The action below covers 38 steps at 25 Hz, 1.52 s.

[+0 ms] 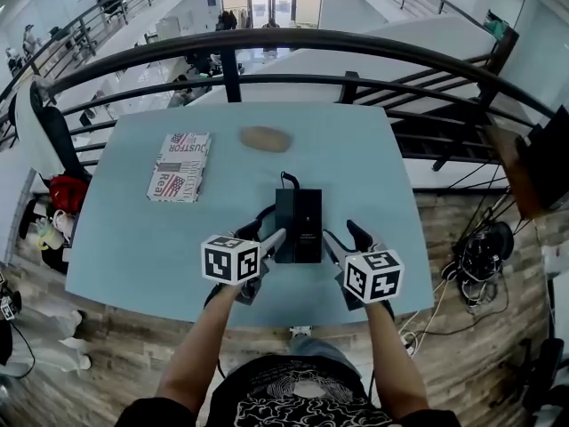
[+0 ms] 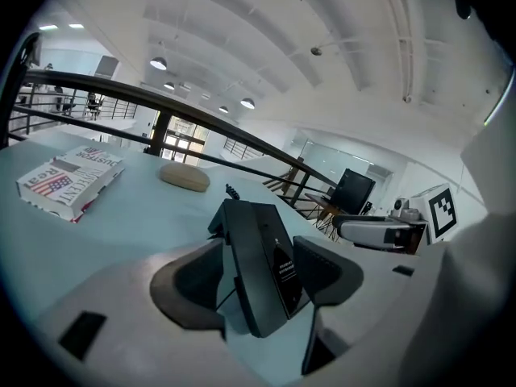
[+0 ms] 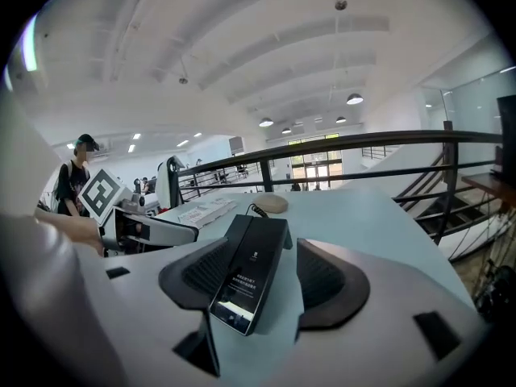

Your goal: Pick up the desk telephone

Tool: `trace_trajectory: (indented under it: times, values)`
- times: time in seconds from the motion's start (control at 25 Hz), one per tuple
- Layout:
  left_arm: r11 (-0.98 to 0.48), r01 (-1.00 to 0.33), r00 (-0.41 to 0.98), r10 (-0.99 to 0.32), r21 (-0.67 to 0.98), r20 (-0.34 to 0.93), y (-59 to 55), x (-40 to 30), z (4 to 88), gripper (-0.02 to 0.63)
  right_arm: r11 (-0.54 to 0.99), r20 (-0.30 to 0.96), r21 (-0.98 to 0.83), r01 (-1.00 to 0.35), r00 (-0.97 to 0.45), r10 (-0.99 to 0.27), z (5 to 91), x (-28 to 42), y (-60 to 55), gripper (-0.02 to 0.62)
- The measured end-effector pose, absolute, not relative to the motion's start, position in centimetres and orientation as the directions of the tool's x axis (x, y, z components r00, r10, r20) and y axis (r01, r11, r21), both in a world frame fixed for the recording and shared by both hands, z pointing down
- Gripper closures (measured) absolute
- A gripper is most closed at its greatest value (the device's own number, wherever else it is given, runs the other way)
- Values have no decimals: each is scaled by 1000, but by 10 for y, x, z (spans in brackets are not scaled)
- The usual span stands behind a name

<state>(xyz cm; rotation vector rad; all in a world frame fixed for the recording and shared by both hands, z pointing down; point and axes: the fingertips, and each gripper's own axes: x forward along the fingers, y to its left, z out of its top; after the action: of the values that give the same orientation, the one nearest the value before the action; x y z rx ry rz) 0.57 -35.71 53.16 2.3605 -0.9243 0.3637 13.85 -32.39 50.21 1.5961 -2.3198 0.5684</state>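
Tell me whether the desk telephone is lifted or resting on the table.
Resting: the desk telephone lies flat on the table in all three views.

Black T-shirt [image 1: 293, 397], white line print. Left gripper [image 1: 269, 227], right gripper [image 1: 343, 237]: grey bodies, black pads [image 2: 197, 276], white cubes [image 1: 231, 261] with black square markers.

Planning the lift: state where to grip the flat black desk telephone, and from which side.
Probably its long edges, from the near end: the black desk telephone is narrow, its cord exits the far end, and the left gripper and right gripper flank it.
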Motion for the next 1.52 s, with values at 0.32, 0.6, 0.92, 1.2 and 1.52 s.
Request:
trace_trajectory:
  times: [0.32,0.6,0.92,1.2,1.52]
  values:
    - [-555,-639,768,-422,532,482,-380,17,563,348,353,497,-277,-894,-447,-744,542,134,-352,354]
    - [-520,-599,800,-349,609,488,-391,28,579,348,358,528,-414,-837,-541,-654,571,127,-363,330]
    - [-508,-557,827,-275,657,489,-398,39,591,322,374,539,-516,-771,-631,-557,591,117,-373,319]
    - [-527,-526,841,-207,668,499,-401,51,601,322,392,540,-574,-719,-692,-479,605,104,-379,319]
    - [-546,-487,862,-175,682,476,-401,59,600,346,345,494,-676,-652,-747,-444,610,98,-380,332]
